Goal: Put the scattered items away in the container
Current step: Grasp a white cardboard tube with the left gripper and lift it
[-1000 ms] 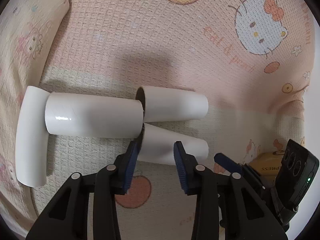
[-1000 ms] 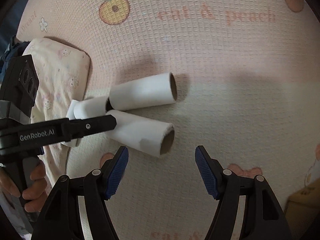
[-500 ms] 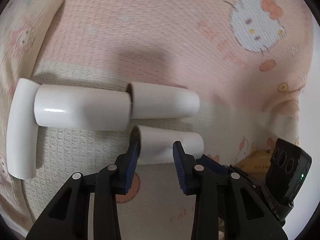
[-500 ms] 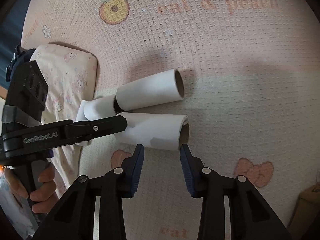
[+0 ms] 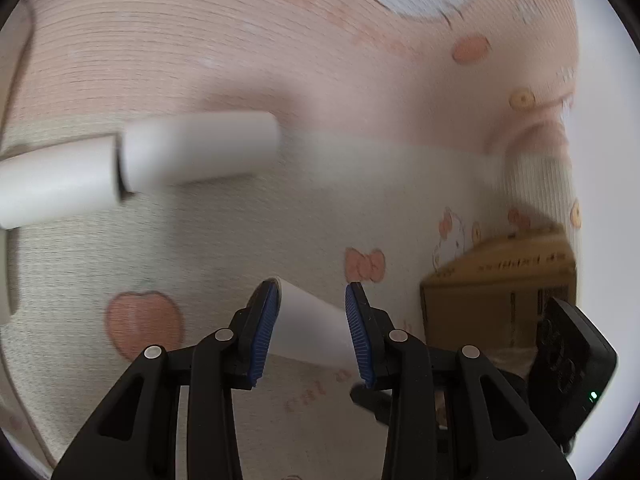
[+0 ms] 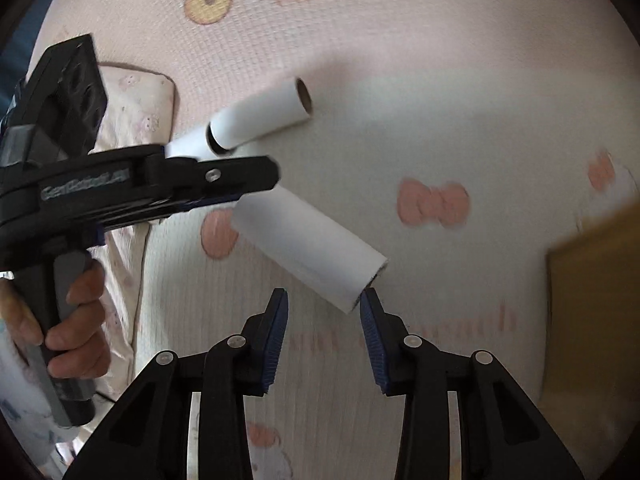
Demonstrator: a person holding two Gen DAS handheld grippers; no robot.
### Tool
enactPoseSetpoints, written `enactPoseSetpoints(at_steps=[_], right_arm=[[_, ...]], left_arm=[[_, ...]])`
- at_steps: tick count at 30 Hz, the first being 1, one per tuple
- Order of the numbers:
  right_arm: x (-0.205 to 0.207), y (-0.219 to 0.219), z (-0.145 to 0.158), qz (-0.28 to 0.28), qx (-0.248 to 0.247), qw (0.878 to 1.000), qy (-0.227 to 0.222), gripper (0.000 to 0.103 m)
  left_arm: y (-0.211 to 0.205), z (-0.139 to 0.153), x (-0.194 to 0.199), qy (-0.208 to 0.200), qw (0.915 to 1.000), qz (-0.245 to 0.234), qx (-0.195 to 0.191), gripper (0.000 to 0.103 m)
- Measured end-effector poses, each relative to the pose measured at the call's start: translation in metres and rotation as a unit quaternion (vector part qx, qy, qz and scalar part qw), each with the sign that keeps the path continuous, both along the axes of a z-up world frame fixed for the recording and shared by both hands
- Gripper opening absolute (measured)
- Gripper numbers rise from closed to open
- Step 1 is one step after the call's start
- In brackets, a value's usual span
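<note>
Currently held roll: white paper roll (image 5: 310,326) clamped between the blue pads (image 5: 262,334) of the left hand-held gripper (image 5: 312,332), lifted off the bed; its free end sticks out toward the right hand-held gripper.
Same roll, right view: roll (image 6: 310,246) angled down-right; its end touches or sits just beside the right-side pad tip, cannot tell which.
Left hand-held gripper: pinching the roll; body (image 6: 132,188) seen from the side, person's hand (image 6: 74,320) on the grip.
Right hand-held gripper (image 6: 324,340): jaws spread, nothing between them.
Other rolls: second roll (image 6: 260,114) lies on the blanket (image 6: 400,80), end-on against a third roll (image 5: 56,182); both toward the pillow side.
Container: cardboard box (image 5: 496,292) at the right edge of the bed, near the held roll.
Pillow (image 6: 136,108): at the blanket's left edge.
Image quality: left view motion-blurred.
</note>
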State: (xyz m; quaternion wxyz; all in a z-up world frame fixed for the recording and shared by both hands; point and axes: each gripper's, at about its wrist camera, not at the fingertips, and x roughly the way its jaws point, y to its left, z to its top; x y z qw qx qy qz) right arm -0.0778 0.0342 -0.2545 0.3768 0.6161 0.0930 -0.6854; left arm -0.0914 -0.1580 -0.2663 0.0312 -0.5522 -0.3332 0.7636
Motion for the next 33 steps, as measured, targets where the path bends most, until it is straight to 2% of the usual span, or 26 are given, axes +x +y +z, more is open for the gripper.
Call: enactPoseSetpoints(at_steps=[5,8,9,10,13,18,21,25,33], right_arm=[[0.004,0.013,0.004,-0.016,0.022,1.000,-0.001,0.035],[0.004,0.011,0.010,-0.018,0.038,0.999,0.013,0.036],[0.002,0.012,0.013,-0.018,0.039,0.999,0.014,0.036],[0.000,0.014,0.015,-0.018,0.037,0.999,0.014,0.039],[0.004,0.013,0.022,-0.001,0.035,0.999,0.027,0.057],[0.014,0.000,0.020,0.061,0.074,0.993,0.070,0.057],[0.019,0.001,0.019,0.101,0.087,0.987,0.094,0.058],[0.016,-0.008,0.011,0.115,0.096,0.983,0.110,0.058],[0.004,-0.014,-0.003,0.114,0.072,0.987,0.084,0.058]], left_arm=[[0.019,-0.007,-0.009,-0.020,0.9997,-0.011,-0.007,0.039],[0.019,0.000,-0.011,-0.027,0.9994,-0.002,-0.024,0.051],[0.015,0.003,-0.008,-0.026,0.9992,0.002,-0.029,0.052],[0.013,0.008,-0.006,-0.023,0.9991,0.009,-0.035,0.054],[0.007,0.019,0.003,-0.015,0.9984,0.026,-0.048,0.056],[0.005,0.026,0.020,-0.020,0.9976,0.027,-0.061,0.056],[0.002,0.020,0.032,-0.031,0.9981,0.045,-0.029,0.056],[0.002,0.007,0.043,-0.043,0.9967,0.068,0.015,0.056],[0.005,-0.021,0.044,-0.052,0.9869,0.120,0.094,0.056]])
